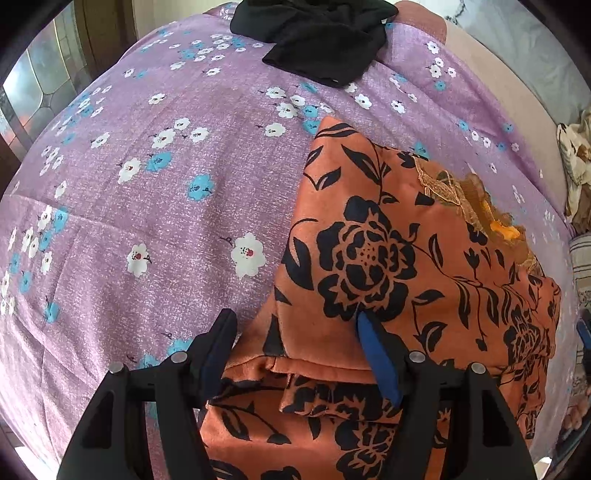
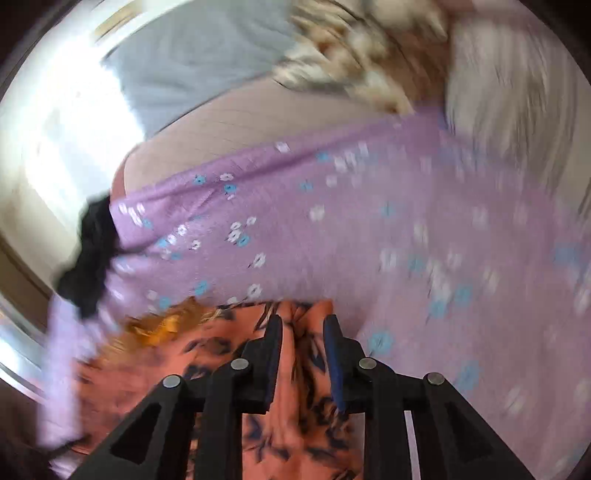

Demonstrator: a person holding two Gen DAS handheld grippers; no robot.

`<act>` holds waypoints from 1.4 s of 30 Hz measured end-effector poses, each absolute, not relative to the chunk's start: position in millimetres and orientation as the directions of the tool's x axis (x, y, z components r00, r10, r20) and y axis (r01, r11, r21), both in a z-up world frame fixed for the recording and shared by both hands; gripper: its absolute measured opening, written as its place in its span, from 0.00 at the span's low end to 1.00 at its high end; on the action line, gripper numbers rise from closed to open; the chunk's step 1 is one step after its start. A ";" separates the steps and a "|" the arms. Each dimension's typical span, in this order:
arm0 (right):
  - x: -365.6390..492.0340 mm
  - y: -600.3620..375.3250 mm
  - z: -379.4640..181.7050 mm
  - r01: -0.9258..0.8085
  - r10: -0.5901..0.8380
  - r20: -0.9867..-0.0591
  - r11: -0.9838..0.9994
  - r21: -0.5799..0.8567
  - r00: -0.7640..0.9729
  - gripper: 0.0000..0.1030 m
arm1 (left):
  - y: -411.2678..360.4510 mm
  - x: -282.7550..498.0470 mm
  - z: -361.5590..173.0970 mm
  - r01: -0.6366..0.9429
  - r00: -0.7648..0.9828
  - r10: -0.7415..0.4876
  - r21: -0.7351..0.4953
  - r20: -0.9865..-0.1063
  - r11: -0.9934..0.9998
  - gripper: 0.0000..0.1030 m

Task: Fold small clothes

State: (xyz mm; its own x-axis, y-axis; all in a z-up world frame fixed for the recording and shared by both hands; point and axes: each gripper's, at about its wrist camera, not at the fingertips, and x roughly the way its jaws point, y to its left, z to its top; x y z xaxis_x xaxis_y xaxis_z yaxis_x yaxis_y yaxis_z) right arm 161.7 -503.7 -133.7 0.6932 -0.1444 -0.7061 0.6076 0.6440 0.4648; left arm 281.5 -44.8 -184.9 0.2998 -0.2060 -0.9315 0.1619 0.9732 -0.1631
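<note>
An orange garment with a black flower print (image 1: 399,258) lies partly folded on a purple flowered bedsheet (image 1: 166,192), with gold lace trim at its right side. My left gripper (image 1: 295,325) is open over the garment's near left edge, its fingers standing either side of a fold. In the blurred right wrist view my right gripper (image 2: 301,325) has its fingers close around a bunched ridge of the same orange garment (image 2: 295,387), with cloth between them.
A black garment (image 1: 317,33) lies crumpled at the far end of the sheet and shows in the right wrist view (image 2: 88,258). A cream patterned cloth (image 1: 576,166) and striped bedding lie at the right edge. A window is at the left.
</note>
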 end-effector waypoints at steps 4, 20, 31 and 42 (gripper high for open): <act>140.7 -506.3 -135.9 0.519 -0.013 -0.632 0.583 0.624 0.775 0.85 | -52.0 284.3 -186.8 0.165 0.313 -0.189 -0.143 -0.931 0.976 0.68; 168.0 -479.2 -195.0 0.585 0.113 -0.774 0.589 0.557 0.623 0.30 | -48.4 281.1 -180.2 0.157 0.391 -0.140 -0.084 -0.910 0.984 0.60; 144.0 -457.3 -147.9 0.509 0.037 -0.698 0.656 0.557 0.715 0.16 | -38.2 279.5 -176.8 0.133 0.434 -0.061 -0.003 -0.899 0.991 0.48; 127.5 -489.3 -161.0 0.570 0.027 -0.736 0.614 0.546 0.677 0.13 | -52.6 259.2 -140.5 0.199 0.531 -0.194 -0.101 -0.825 0.975 0.52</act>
State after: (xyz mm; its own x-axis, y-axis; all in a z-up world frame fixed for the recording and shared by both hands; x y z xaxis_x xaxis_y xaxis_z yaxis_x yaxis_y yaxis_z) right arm 127.5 -489.3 -161.0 0.6766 0.0267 -0.7359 0.5697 0.6142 0.5461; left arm 259.2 -52.6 -140.5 0.5315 -0.1939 -0.8246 0.1994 0.9747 -0.1007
